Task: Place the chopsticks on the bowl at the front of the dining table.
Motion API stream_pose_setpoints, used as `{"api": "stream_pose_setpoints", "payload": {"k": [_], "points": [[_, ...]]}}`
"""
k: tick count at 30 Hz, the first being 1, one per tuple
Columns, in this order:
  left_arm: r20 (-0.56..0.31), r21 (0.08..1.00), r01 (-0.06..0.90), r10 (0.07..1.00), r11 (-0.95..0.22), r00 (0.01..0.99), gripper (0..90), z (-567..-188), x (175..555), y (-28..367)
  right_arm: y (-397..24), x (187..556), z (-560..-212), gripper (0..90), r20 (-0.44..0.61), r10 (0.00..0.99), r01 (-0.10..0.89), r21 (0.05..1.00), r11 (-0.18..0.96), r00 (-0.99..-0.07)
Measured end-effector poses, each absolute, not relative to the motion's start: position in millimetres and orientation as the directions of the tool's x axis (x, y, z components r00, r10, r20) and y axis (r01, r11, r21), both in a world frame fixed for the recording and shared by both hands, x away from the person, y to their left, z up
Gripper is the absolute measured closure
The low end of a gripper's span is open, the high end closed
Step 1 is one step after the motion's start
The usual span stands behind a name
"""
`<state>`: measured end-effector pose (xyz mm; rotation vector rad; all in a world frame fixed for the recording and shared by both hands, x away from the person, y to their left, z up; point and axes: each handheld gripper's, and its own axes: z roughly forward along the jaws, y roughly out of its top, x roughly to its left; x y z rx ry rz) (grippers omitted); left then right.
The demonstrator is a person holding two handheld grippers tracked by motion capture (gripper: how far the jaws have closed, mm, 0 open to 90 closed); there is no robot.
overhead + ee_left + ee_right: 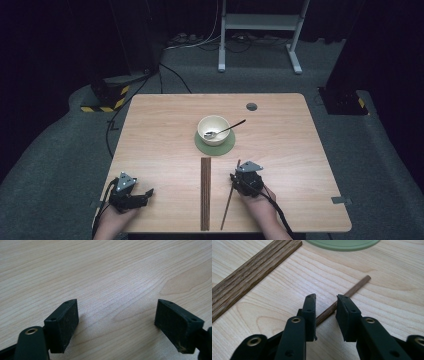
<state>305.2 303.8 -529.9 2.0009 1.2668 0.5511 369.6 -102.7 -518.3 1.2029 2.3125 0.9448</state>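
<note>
A thin brown chopstick (226, 210) lies on the wooden table (165, 140), right of a long dark wooden strip (205, 192). My right gripper (235, 180) sits low over the chopstick's upper part. In the right gripper view the jaws (326, 306) stand a little apart, with the chopstick (357, 287) running slantwise on the table between them; the pads do not press on it. The strip (254, 272) lies to its left. My left gripper (146, 194) rests at the table's front left, open wide (116, 320) over bare wood.
A cream bowl (213, 129) with a metal spoon (227, 129) in it stands on a round green coaster (215, 146) at mid-table, its rim (342, 243) just ahead of my right jaws. A grey round cap (251, 106) sits near the far edge. A white stand (260, 22) is beyond the table.
</note>
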Motion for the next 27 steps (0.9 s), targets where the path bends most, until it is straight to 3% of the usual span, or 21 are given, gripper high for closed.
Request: {"api": "stream_pose_setpoints", "payload": {"k": [7,19,27], "points": [[-0.011,0.743,0.607,0.902,-0.281,0.432,19.2,-530,305,304,-105,374,-518,78.2,-0.026,0.818,0.571,0.703,0.423,-0.574],[-0.012,0.744,0.606,0.902,-0.281,0.432,19.3,-530,305,304,-108,382,-516,83.7,-0.033,0.821,0.579,0.693,0.43,-0.571],[-0.012,0.744,0.606,0.902,-0.281,0.432,19.3,-530,305,304,-112,387,-511,76.2,-0.002,0.815,0.604,0.671,0.431,-0.579]]}}
